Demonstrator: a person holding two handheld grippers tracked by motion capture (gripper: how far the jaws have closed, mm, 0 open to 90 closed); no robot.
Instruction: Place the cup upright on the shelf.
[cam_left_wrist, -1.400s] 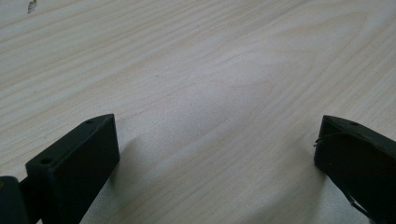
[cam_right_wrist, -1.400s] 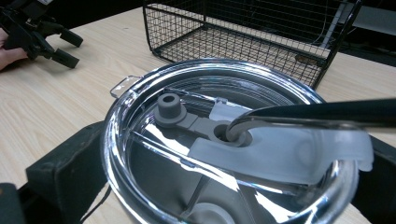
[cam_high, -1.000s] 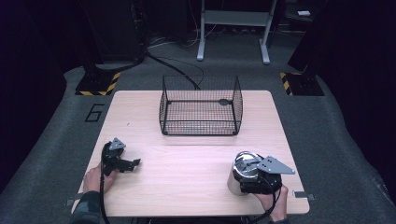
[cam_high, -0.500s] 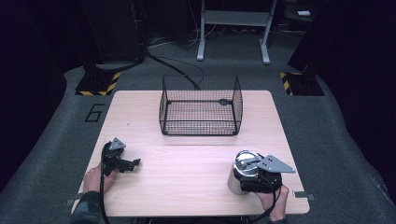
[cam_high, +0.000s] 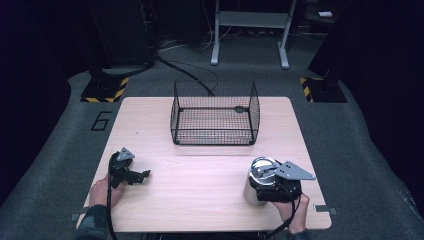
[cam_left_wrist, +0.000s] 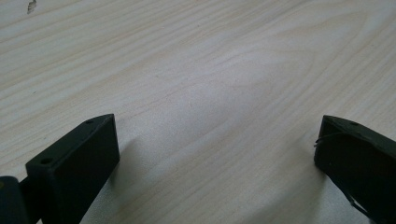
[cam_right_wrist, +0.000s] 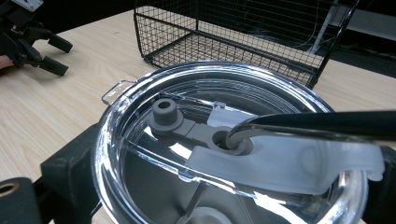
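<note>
A steel tumbler (cam_high: 251, 192) with a clear lid (cam_right_wrist: 154, 154) and a metal straw (cam_right_wrist: 322, 124) stands at the table's front right. My right gripper (cam_high: 260, 186) is shut on the tumbler, one black jaw on each side of it in the right gripper view. At the front left my left gripper (cam_high: 143, 177) rests low on the wood with its jaws wide apart and nothing between them; the left gripper view (cam_left_wrist: 217, 154) has bare tabletop in the gap. The right gripper view also catches the left gripper (cam_right_wrist: 52, 55) far off at its top left.
A black wire basket (cam_high: 215, 116) with nothing in it stands at the back centre of the wooden table (cam_high: 200, 175); it is also behind the tumbler in the right gripper view (cam_right_wrist: 224, 32). Dark floor, stand legs and cables lie beyond the far edge.
</note>
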